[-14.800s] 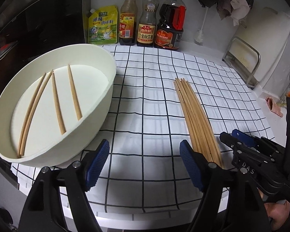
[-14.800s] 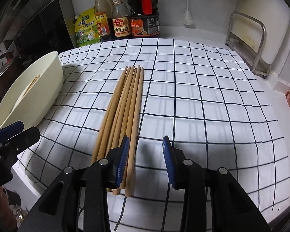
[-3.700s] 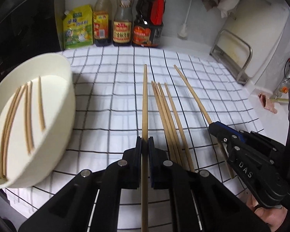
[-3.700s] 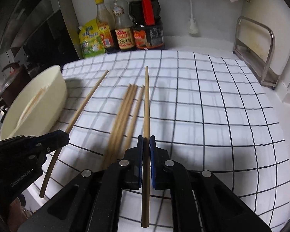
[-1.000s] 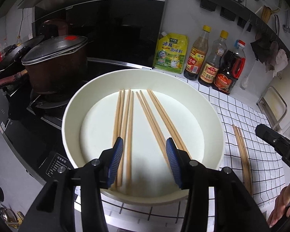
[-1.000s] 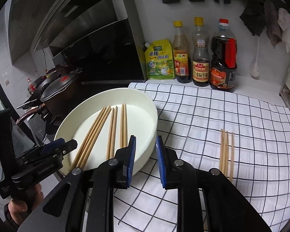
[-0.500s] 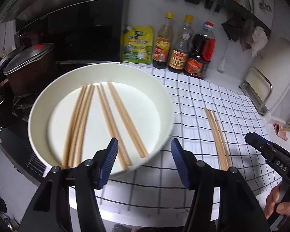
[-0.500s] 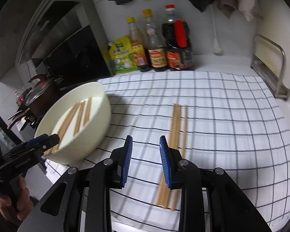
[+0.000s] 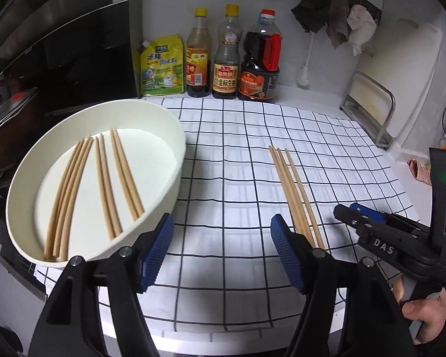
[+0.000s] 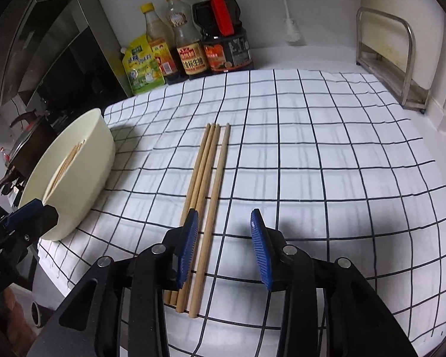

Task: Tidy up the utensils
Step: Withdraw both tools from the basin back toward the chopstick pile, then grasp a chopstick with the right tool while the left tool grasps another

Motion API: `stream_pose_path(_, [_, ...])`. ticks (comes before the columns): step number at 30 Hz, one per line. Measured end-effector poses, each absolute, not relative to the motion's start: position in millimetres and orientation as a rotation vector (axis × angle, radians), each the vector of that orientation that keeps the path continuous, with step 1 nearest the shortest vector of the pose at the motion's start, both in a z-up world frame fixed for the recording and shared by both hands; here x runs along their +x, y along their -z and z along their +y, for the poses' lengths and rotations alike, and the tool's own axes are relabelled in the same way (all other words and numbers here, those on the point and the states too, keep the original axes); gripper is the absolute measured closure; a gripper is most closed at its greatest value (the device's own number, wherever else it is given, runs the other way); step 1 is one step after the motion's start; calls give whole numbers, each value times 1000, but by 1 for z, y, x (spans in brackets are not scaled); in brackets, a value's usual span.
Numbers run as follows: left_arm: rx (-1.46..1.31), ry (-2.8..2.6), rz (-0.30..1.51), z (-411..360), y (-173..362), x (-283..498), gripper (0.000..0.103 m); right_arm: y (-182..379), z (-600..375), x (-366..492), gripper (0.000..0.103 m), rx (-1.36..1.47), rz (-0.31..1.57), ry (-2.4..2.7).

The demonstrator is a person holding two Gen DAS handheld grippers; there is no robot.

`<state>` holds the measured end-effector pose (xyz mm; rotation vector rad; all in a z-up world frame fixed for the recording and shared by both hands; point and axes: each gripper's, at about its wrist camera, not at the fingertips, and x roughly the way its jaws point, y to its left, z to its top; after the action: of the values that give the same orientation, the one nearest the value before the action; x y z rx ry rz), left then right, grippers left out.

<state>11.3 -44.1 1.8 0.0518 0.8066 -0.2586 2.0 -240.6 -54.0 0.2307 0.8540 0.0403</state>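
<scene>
Between the opening, empty jaws of the right gripper lies one loose tan wooden chopstick; three more lie at its left finger. Left gripper also opens, empty, beside the white oval bowl holding sorted chopsticks. Step in hand: approach. Next: lower, pinch one stick.

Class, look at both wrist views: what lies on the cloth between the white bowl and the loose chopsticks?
Nothing: between the white bowl and the loose chopsticks only bare checked cloth shows, seen clearly in both wrist views.
</scene>
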Motion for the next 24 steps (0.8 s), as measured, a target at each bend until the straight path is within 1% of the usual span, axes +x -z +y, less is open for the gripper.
stream_pose_path(3, [64,261,813,-50,6,13,36,59,-237,5,68,213,865,-37])
stream_pose_path(5, [67,257,819,-51,11,14,33,62,-234,8,68,197,874,-32])
stream_pose_path(12, [52,249,838,-50,25,22,33,67,-221,22,68,120,902,-14])
stream_pose_path(20, [46,249,841,-49,29,24,33,80,-211,26,68,49,941,4])
stream_pose_path(24, [56,254,850,-56,31,27,33,79,-218,26,68,63,939,14])
